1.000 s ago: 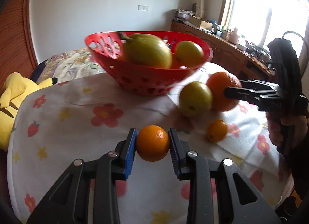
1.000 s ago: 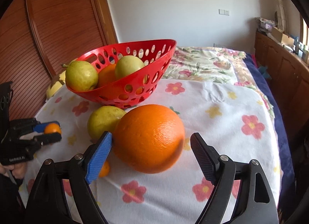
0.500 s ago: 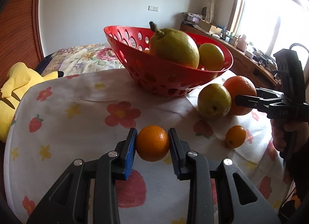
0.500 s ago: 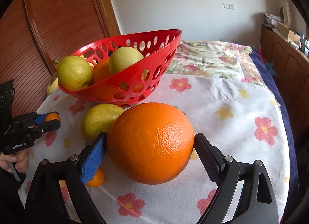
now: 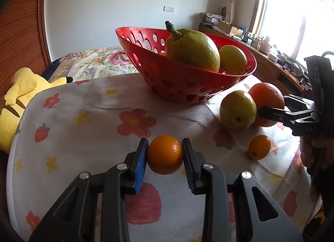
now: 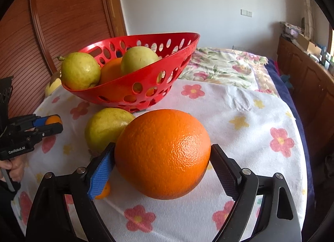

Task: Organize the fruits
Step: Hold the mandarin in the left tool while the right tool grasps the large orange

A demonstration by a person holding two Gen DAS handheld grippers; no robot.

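Left wrist view: the left gripper [image 5: 165,156] sits low in the centre of the frame, its jaws pressed narrow against both sides of a small round orange mandarin [image 5: 165,154], which is held above the white flower-printed tablecloth [image 5: 83,129]. Above it, in the upper middle, stands a red perforated plastic fruit basket [image 5: 181,83] holding a large yellow-green pear-shaped fruit with a dark stem [image 5: 193,52] and a rounder yellow fruit [image 5: 233,60] just to its right. At the right of the frame a loose yellow-green pear [image 5: 237,110] lies on the cloth, touching or nearly touching the big round orange [image 5: 269,100]. Below them a second small mandarin [image 5: 259,147] lies alone on the cloth. A yellow plush toy [image 5: 18,96] lies at the left edge.

Right wrist view: the right gripper [image 6: 162,158] fills the bottom of the frame, its jaws spread wide around the big orange [image 6: 162,158]; the blue pad [image 6: 102,167] at the left touches the peel, and the dark pad at the right sits at the fruit's edge. I cannot tell whether the orange rests on the cloth or is lifted clear. The loose pear [image 6: 104,129] lies just behind it at the left, with the red basket [image 6: 146,79] above in the upper middle. The left gripper [image 6: 49,123] shows at the left edge with its mandarin.
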